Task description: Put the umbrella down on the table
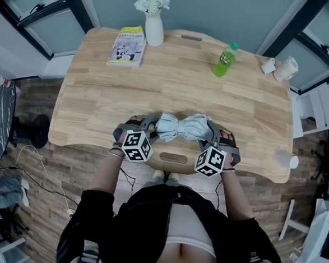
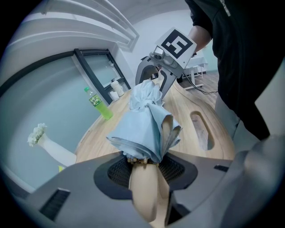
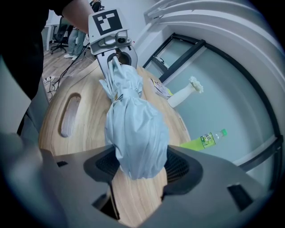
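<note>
Left claw clamps crumpled fabric umbrella.

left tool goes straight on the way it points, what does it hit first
The folded pale blue fabric umbrella gripped by the left tool fills that line; beyond it, probably the right tool holding the far end, though depth is unclear.
</note>
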Action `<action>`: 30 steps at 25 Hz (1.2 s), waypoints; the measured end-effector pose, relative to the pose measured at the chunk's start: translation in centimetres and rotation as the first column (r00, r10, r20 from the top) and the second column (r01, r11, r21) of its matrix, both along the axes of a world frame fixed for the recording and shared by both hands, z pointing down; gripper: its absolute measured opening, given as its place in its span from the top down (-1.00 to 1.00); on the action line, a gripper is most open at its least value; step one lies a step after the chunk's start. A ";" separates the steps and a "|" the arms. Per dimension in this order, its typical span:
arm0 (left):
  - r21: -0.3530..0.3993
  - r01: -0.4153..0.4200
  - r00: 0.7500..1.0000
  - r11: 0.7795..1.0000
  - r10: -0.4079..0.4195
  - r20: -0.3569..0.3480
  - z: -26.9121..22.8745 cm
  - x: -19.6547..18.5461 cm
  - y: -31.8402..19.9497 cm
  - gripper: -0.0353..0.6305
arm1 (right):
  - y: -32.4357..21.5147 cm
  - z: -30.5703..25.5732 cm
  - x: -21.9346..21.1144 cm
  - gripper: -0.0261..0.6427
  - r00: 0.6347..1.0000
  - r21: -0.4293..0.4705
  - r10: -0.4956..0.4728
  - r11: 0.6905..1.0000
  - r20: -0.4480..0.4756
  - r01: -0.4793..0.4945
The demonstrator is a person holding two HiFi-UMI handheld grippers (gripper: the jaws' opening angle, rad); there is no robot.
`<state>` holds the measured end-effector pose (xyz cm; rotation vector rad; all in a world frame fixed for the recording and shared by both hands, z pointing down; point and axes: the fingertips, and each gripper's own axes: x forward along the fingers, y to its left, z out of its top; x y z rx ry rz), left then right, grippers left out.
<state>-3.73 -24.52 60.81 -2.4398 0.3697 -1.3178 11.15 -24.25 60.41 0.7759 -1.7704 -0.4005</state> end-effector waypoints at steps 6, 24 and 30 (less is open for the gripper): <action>-0.017 0.001 1.000 1.000 -0.001 0.006 0.6 -0.1 0.1 0.37 | 0.0 0.8 -0.1 0.00 1.000 -0.018 0.001 1.000 0.002 -0.001; -0.047 0.013 1.000 0.999 -0.012 0.007 2.1 -0.4 -0.3 0.36 | -0.5 2.2 -0.4 0.00 1.000 -0.059 -0.010 0.998 -0.009 0.010; -0.057 0.009 1.000 0.998 -0.009 0.011 2.5 -0.4 -0.5 0.36 | -0.6 2.6 -0.4 0.00 1.000 -0.070 -0.006 0.998 -0.003 0.006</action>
